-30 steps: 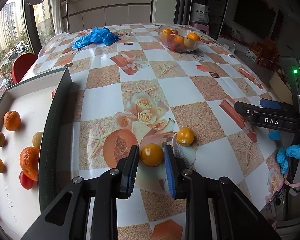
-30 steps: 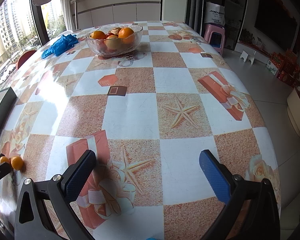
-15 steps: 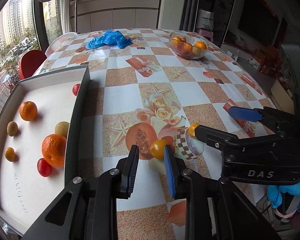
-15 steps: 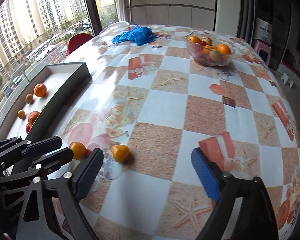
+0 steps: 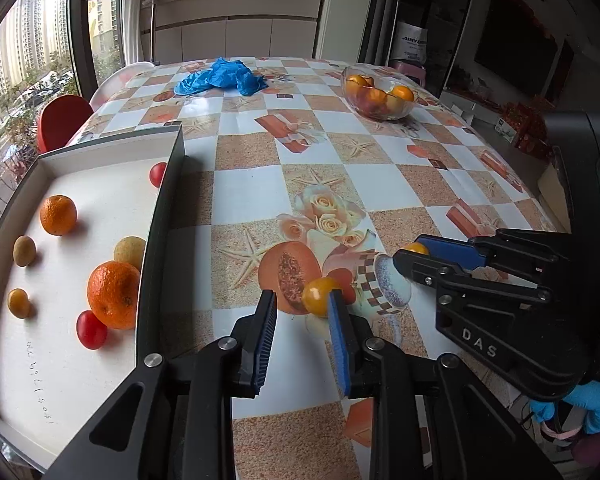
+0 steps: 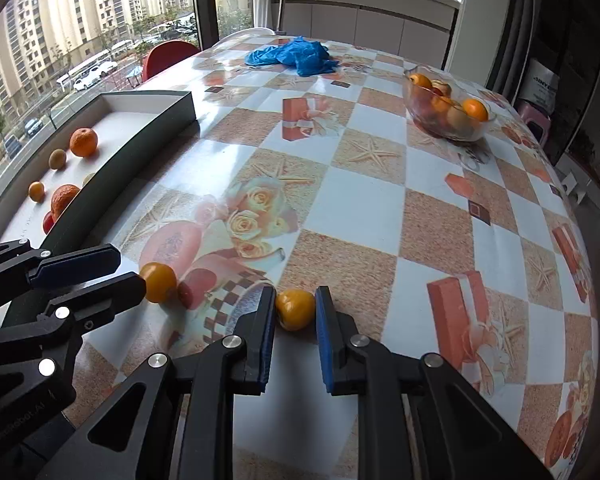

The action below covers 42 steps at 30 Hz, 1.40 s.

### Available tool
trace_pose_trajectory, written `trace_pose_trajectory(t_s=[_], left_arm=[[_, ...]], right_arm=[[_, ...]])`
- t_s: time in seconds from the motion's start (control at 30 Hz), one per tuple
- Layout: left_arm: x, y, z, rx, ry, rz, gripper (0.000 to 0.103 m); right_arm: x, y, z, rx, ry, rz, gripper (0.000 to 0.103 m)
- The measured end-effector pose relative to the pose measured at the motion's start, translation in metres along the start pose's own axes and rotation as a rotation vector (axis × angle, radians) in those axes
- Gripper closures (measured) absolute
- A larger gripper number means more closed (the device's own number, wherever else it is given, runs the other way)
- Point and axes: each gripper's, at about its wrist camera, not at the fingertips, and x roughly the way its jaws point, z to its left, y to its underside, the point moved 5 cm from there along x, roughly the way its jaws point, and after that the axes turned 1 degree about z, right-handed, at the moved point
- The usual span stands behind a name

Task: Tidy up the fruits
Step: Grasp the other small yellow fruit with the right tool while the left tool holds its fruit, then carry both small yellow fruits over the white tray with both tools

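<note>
Right gripper (image 6: pixel 295 318): you have just been closing its jaws; both blue pads now press on a small orange fruit (image 6: pixel 295 309) that rests on the table (image 6: pixel 380 216) near its front edge.
Left gripper (image 5: pixel 302 312): jaws stand narrow. Another small orange fruit (image 5: pixel 318 295) sits at its fingertips against the right-hand pad; the other pad stands clear of it. You cannot tell from these views whether it is gripped.
Spacing: the two fruits lie near each other, not touching.
Tray (image 5: pixel 162 216): at the table's left edge; it holds two oranges, two red fruits and several small yellowish ones.
Glass bowl (image 6: pixel 448 110): toward the far right corner, filled with fruit.
Blue gloves (image 6: pixel 296 56): crumpled at the far edge.
</note>
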Motion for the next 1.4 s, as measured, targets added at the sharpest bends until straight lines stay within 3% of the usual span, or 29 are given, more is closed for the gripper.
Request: trace_pose_trajectory(t_s=[0.17, 0.4, 0.6, 1.4], left_arm=[[0.003, 0.002, -0.008, 0.015, 0.03, 0.011, 0.075], [0.018, -0.003, -0.014, 0.036, -0.02, 0.038, 0.075], [0.019, -0.001, -0.008, -0.015, 0.039, 0.057, 0.08], [-0.02, -0.009, -0.011, -0.038, 0.076, -0.014, 0.08]], right_arm=[[-0.008, 0.009, -0.017, 0.042, 0.003, 0.002, 0.082], [-0.011, 0.012, -0.021, 0.053, 0.003, 0.001, 0.082], [-0.014, 0.015, -0.023, 0.069, -0.006, 0.001, 0.082], [-0.037, 0.022, -0.027, 0.139, -0.017, 0.0, 0.082]])
